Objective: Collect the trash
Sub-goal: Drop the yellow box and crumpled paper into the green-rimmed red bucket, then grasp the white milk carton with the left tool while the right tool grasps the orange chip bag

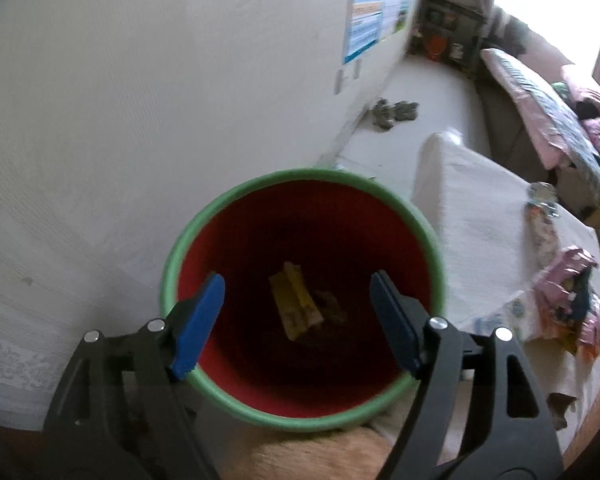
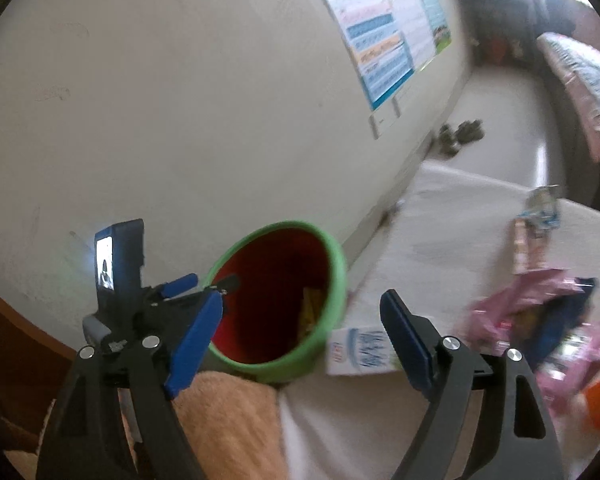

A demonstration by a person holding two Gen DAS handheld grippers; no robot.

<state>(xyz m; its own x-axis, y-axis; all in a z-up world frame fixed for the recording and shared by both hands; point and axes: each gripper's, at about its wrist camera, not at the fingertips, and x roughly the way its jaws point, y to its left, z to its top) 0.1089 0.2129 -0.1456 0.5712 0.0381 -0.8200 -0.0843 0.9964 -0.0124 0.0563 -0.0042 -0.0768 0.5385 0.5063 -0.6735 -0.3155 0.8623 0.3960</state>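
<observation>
the left gripper [image 1: 296, 304] hangs over the mouth of the bin [image 1: 236, 196], jaws wide and holding nothing; a yellow wrapper [image 1: 296, 304] lies on the bin's bottom, straight ahead between the blue pads. the right gripper [image 2: 300, 336] is also spread wide and empty, with a white carton [image 2: 360, 352] lying on the worktop [image 2: 440, 216] just ahead of it, between the jaws and right beside the bin. beyond the right jaw sits a heap of pink wrappers [image 2: 516, 312], and farther ahead a small packet [image 2: 540, 204]. the likely next pick is the carton: bring the right jaws down square over its narrow sides, close on it firmly without crushing, lift clear of the green rim, and release only once over the opening.
</observation>
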